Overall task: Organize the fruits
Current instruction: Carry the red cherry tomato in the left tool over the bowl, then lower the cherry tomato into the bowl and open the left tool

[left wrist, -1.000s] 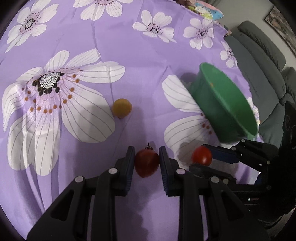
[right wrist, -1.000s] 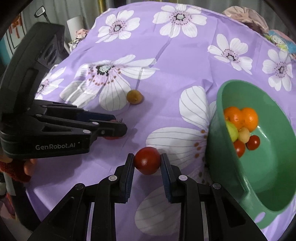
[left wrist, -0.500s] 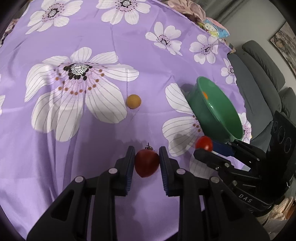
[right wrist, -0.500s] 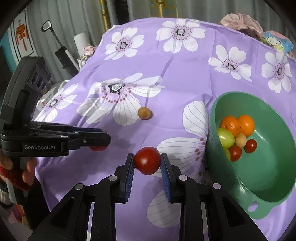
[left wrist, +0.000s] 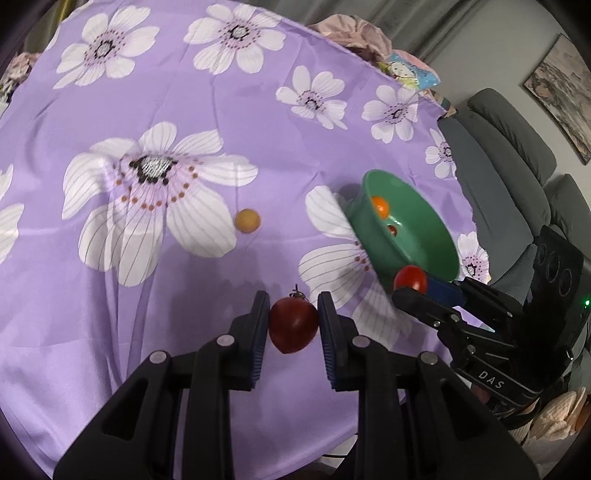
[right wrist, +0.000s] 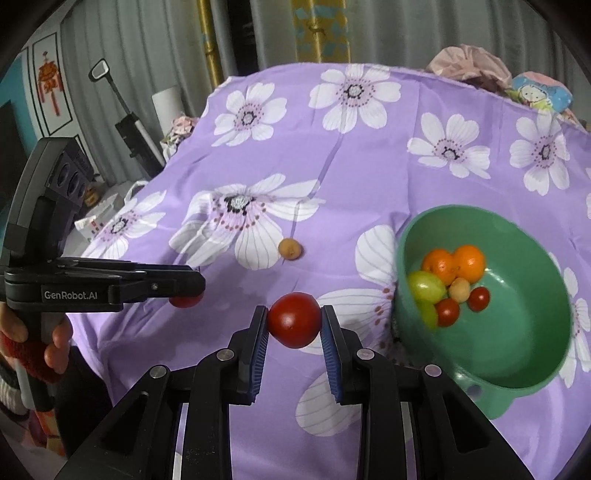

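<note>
Purple flowered tablecloth (right wrist: pixel 369 177): green plastic bowl (right wrist: pixel 517 369) right, holding several fruits. Left gripper (left wrist: pixel 292 325) clamps dark red tomato (left wrist: pixel 293 325); right gripper (right wrist: pixel 294 321) clamps bright red tomato (right wrist: pixel 294 319). Small yellow-orange fruit (right wrist: pixel 290 249) left lying far.

A table draped in a purple cloth (left wrist: pixel 258 110) (right wrist: pixel 369 155) printed with large white flowers carried everything. A green bowl (left wrist: pixel 436 236) (right wrist: pixel 524 350) sat on the cloth toward its right side, over the petals of one big flower, holding oranges, red tomatoes and pale green fruit. A single small yellow-tan round fruit (left wrist: pixel 247 220) (right wrist: pixel 290 249) lay alone on the fabric near the middle, well apart from the bowl, just off the petal tips of the largest flower. At the far edge, a crumpled pink bundle (left wrist: pixel 347 35) (right wrist: pixel 467 62) and a blue cartoon-printed item (left wrist: pixel 410 70) (right wrist: pixel 543 92) rested.
</note>
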### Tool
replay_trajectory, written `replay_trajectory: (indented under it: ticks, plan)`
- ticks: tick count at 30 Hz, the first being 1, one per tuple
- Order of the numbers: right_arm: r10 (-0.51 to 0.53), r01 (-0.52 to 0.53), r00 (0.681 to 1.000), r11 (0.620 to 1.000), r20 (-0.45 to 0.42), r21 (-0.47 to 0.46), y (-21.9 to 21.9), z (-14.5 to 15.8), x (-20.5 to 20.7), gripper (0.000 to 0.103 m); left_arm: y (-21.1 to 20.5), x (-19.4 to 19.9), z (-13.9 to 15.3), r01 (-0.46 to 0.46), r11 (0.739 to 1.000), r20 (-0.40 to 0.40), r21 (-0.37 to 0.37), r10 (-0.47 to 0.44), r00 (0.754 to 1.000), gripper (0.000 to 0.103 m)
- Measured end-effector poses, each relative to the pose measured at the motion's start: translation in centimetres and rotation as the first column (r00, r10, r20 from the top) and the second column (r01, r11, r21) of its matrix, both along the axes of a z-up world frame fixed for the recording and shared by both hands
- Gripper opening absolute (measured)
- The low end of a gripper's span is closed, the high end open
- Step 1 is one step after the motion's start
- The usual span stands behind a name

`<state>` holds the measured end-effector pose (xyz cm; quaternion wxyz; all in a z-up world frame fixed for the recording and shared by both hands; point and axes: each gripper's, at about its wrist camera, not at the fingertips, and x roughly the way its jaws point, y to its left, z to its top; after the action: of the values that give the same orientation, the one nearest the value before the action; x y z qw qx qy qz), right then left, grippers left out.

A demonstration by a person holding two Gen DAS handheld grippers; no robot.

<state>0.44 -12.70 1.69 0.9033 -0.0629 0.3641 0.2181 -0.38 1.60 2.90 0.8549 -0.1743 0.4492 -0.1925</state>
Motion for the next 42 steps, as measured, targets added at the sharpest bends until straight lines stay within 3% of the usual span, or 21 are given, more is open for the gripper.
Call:
replay_trajectory:
  ticks: [12, 22, 33, 42]
  plan:
    - [-0.148, 0.144, 0.986, 0.988, 0.071, 0.053, -5.4, 2.1, -0.2, 0.030, -4.1, 2.2, 2.5, 0.091, 0.996, 0.063, 0.004, -0.091, 0.994, 0.026]
    - [-0.313, 0.305, 0.947, 0.947, 0.074, 0.098, -11.0, 2.2, 0.6, 0.030, -9.9, 5.0, 4.0, 0.209, 0.978, 0.111, 0.011, -0.209, 0.972, 0.026]
    - [-0.347, 0.340, 0.937, 0.934, 0.047, 0.114, -13.0, 1.3, 1.1, 0.030, -15.8, 7.5, 2.5, 0.323, 0.944, 0.079, 0.069, -0.328, 0.941, 0.026]
    - [-0.352, 0.346, 0.936, 0.930, 0.028, 0.119, -14.0, 0.6, 1.6, 0.030, -17.2, 8.2, 1.0, 0.331, 0.938, 0.044, 0.104, -0.337, 0.940, 0.026]
